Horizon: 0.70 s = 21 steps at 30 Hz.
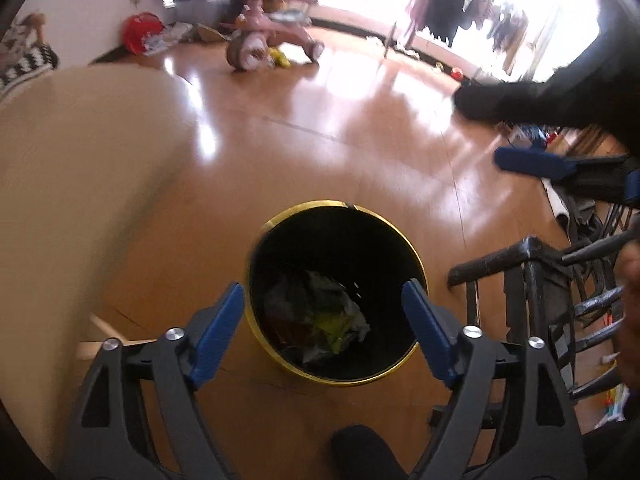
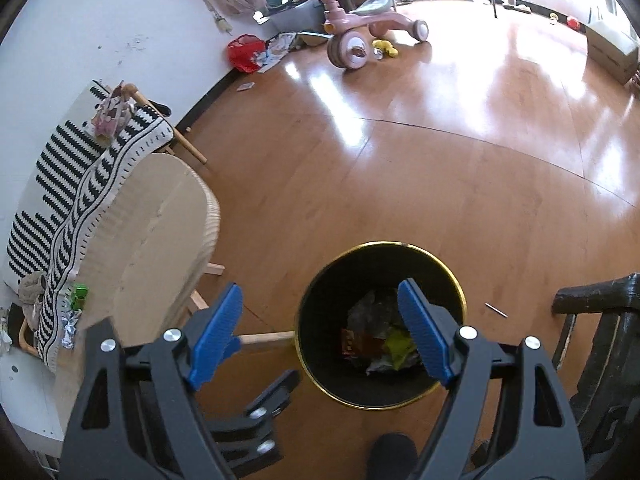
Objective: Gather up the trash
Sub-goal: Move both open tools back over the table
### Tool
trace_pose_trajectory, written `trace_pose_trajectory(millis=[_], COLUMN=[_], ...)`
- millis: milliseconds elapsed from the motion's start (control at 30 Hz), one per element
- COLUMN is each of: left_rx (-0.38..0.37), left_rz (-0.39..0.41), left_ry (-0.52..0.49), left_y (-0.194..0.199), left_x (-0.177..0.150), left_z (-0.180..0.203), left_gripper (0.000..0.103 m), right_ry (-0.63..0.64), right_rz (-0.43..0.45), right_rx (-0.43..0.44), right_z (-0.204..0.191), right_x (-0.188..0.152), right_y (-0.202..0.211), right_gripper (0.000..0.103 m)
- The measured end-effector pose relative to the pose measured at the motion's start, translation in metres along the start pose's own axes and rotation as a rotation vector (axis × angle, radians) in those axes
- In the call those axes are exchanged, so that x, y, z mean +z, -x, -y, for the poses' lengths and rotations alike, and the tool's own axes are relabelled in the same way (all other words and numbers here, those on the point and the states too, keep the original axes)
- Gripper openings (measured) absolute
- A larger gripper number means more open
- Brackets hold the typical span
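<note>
Crumpled trash [image 1: 320, 316] lies in the black bin [image 1: 384, 220] on the wood floor [image 1: 320, 152]: light, soft wrappers (pinch a raised fold). Your left gripper [image 1: 323, 305] and right gripper [image 2: 320, 307] hover above, jaws spread, empty.

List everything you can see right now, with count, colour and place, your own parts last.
trash bin: one, black with gold rim, on the floor below both grippers
trash: crumpled pile, grey, yellow-green and red, inside the bin
tricycle: one, pink, far across the floor
red bag: one, by the far wall
striped blanket: one, black and white, draped at left
beige panel: one, rounded, left of the bin
dark rack: one, black, right of the bin
floor: brown wood, glossy
left hand-held gripper: black with blue pads, open, empty, over the bin
right hand-held gripper: same colours, open, empty
</note>
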<state>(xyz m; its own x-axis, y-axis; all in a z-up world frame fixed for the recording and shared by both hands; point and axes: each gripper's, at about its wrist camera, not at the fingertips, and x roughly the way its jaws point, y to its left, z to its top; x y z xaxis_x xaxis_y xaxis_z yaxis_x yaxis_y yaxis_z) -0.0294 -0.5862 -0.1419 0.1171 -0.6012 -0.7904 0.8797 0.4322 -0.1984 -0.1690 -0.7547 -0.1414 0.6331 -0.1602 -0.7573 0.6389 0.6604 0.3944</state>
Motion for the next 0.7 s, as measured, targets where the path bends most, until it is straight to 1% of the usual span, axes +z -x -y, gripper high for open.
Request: trace_pose_trajectory(millis=[67, 133, 167, 200, 267, 300, 333, 433, 500, 567, 600, 667, 700], left_rx=[0.028, 0.049, 0.060, 0.086, 0.137, 0.188, 0.223, 0.329, 0.400, 0.443, 0.478, 0.546, 0.561], left_rz=[0.047, 0.104, 0.121, 0.149, 0.183, 0.206, 0.218, 0.233, 0.237, 0.234, 0.232, 0.227, 0.223], left_ry=[0.019, 0.066, 0.085, 0.120, 0.159, 0.185, 0.203, 0.287, 0.349, 0.396, 0.425, 0.461, 0.471], left_y=[0.032, 0.072, 0.085, 0.107, 0.137, 0.158, 0.172, 0.215, 0.243, 0.263, 0.275, 0.291, 0.295], left_x=[0.003, 0.003, 0.002, -0.001, -0.007, -0.014, -0.020, -0.046, -0.070, -0.087, -0.100, -0.118, -0.124], left_z=[-0.014, -0.037, -0.047, -0.065, -0.093, -0.115, -0.132, -0.191, -0.234, -0.268, -0.290, -0.322, -0.331], left_gripper=[0.088, 0.091, 0.091, 0.091, 0.092, 0.092, 0.092, 0.092, 0.092, 0.092, 0.092, 0.092, 0.092], right_ry=[0.028, 0.045, 0.064, 0.082, 0.131, 0.154, 0.182, 0.284, 0.355, 0.404, 0.439, 0.501, 0.522], right_rz=[0.009, 0.008, 0.003, 0.000, -0.005, -0.009, -0.015, -0.034, -0.044, -0.058, -0.069, -0.084, -0.090], right_rx=[0.010, 0.033, 0.051, 0.063, 0.084, 0.095, 0.110, 0.157, 0.189, 0.218, 0.234, 0.248, 0.253], right_z=[-0.020, -0.041, -0.060, -0.077, -0.113, -0.129, -0.149, -0.215, -0.258, -0.289, -0.308, -0.341, -0.352], right_x=[-0.001, -0.004, -0.006, -0.010, -0.016, -0.019, -0.023, -0.042, -0.057, -0.069, -0.077, -0.093, -0.099], right_y=[-0.002, -0.005, -0.008, -0.011, -0.018, -0.021, -0.024, -0.036, -0.042, -0.049, -0.054, -0.063, -0.067], right_gripper=[0.081, 0.081, 0.081, 0.081, 0.081, 0.081, 0.081, 0.081, 0.081, 0.081, 0.081, 0.081, 0.081])
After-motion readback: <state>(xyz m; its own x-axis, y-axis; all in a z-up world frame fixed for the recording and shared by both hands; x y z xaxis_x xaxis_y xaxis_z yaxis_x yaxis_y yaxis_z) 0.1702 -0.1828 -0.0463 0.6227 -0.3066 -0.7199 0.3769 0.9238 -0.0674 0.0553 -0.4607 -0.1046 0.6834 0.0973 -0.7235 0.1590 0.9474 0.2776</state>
